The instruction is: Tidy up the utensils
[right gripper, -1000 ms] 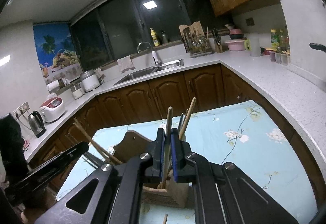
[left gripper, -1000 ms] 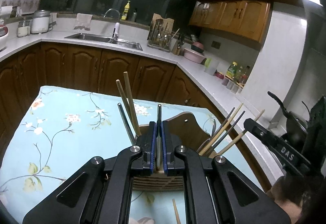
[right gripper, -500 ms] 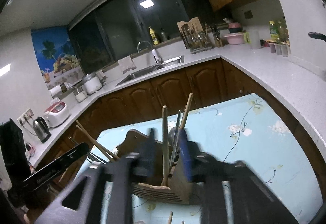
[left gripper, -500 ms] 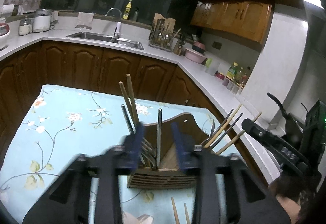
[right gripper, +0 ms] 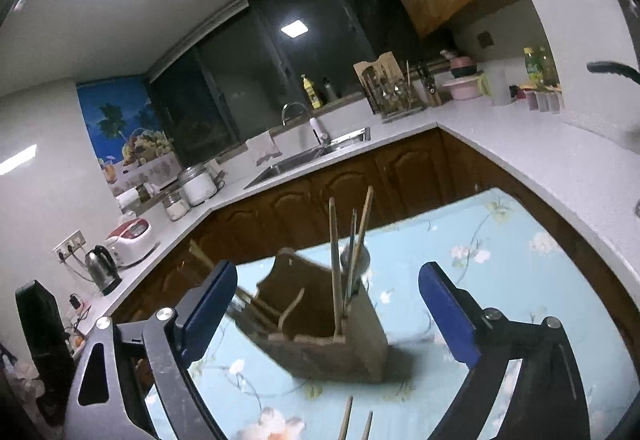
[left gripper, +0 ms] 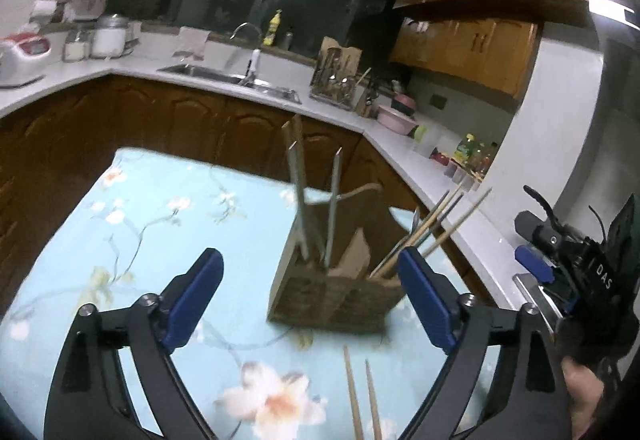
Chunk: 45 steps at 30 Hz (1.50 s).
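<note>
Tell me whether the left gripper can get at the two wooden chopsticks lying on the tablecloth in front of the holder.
Probably yes. The left gripper, jaws opening and holding nothing, hangs just above the two loose chopsticks; nothing lies over them, and the wooden holder stands beyond.

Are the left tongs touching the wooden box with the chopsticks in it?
Apart. In the left wrist view the left tongs are opening, and tablecloth shows between each blue pad and the wooden box.

Right gripper jaws opening, empty, before the wooden utensil holder.
</note>
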### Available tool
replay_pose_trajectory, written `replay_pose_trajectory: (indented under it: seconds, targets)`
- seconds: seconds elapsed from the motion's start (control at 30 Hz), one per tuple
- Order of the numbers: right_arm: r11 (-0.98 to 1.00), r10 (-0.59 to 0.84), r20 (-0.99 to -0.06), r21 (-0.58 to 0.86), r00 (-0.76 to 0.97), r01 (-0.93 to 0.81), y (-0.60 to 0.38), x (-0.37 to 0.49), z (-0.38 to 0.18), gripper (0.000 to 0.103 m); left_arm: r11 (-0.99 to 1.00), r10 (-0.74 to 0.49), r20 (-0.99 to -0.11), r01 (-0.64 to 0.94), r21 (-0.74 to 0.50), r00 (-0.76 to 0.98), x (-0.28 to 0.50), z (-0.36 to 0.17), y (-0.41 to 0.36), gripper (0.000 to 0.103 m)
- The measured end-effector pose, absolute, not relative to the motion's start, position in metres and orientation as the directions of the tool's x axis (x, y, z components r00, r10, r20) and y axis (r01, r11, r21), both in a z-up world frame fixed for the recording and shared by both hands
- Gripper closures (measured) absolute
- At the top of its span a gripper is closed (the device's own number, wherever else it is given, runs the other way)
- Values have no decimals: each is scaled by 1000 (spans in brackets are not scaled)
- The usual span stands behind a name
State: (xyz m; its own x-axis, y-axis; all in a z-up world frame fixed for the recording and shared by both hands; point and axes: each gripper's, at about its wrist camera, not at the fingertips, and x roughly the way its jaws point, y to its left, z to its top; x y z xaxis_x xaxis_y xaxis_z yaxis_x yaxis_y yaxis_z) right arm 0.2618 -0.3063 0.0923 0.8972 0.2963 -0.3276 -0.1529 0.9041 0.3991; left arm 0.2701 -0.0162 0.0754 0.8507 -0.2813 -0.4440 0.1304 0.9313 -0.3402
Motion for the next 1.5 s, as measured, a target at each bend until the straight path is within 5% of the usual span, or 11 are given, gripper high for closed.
replay_pose_trajectory:
  seconds: [0.37, 0.7, 1.13, 1.5]
  targets:
    - [895, 332, -346, 408, 878, -178, -303, 187, 80, 9, 938, -248, -437, 101, -333, 864, 194, 80, 7, 9]
    - [942, 294, -181, 222, 938, -252, -295, 88, 146, 0, 953, -237, -351, 148, -263, 906, 122, 123, 5, 0]
    - [986, 153, -205, 98, 967, -135, -271, 40, 39, 0, 983, -111, -351, 52, -174, 930, 67, 35, -4, 0]
    - [995, 84, -248, 76, 965, -67, -279, 37, 5, 0, 990, -65, -374, 12, -142, 925, 63, 11, 1, 0]
